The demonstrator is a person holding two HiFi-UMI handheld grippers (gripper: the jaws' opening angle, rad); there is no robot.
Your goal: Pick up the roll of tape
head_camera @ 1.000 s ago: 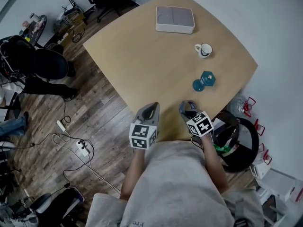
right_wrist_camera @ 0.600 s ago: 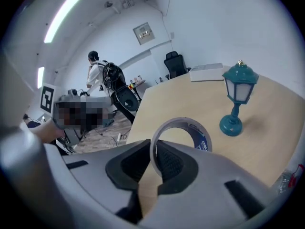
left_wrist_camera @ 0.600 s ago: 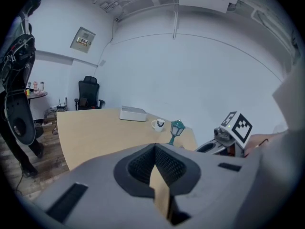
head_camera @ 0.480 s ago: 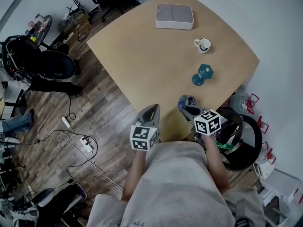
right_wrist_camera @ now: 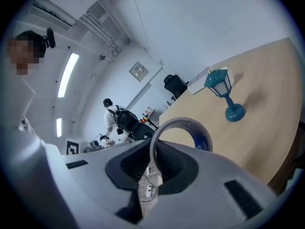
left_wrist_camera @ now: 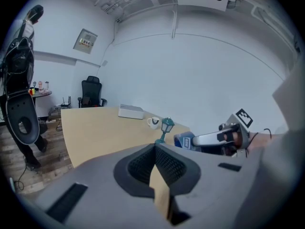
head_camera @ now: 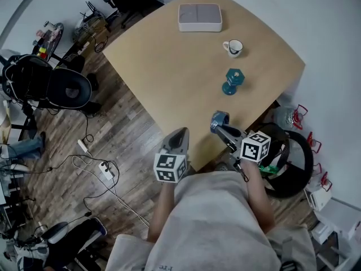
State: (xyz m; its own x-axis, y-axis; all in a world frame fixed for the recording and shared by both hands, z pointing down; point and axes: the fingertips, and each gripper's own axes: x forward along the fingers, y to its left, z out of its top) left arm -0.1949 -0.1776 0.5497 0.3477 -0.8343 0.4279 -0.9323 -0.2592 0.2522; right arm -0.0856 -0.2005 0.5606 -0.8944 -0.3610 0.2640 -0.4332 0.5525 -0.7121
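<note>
**Head view, read left to right.** The left tongs (head_camera: 179, 135) hung off the near edge of the desk (head_camera: 163, 66), above the wooden floor (head_camera: 121, 134). Their 2 jaws were drawn together with nothing between them, and they took no part in the lift.

To their right, the roll of tape (head_camera: 219, 119), blue on its inner face, stood on edge in the right tongs (head_camera: 221, 127). Those jaws were narrowed onto 1 wall of the ring, with 1 jaw inside the hole and 1 outside.

Compared with 1 second earlier, the right tongs had risen and twisted about their own axis. The roll, previously tucked low at the desk's edge beneath the jaws, now showed plainly and appeared to be carried clear of the desk top, over its near edge.

Farther back on the desk, the teal lantern ornament (head_camera: 231, 81), the mug (head_camera: 233, 48) and the white box (head_camera: 199, 17) remained untouched.

Judged from this, the pick-up was essentially accomplished. The roll hung from the grip alone, and only a steady hold remained to be kept.
</note>
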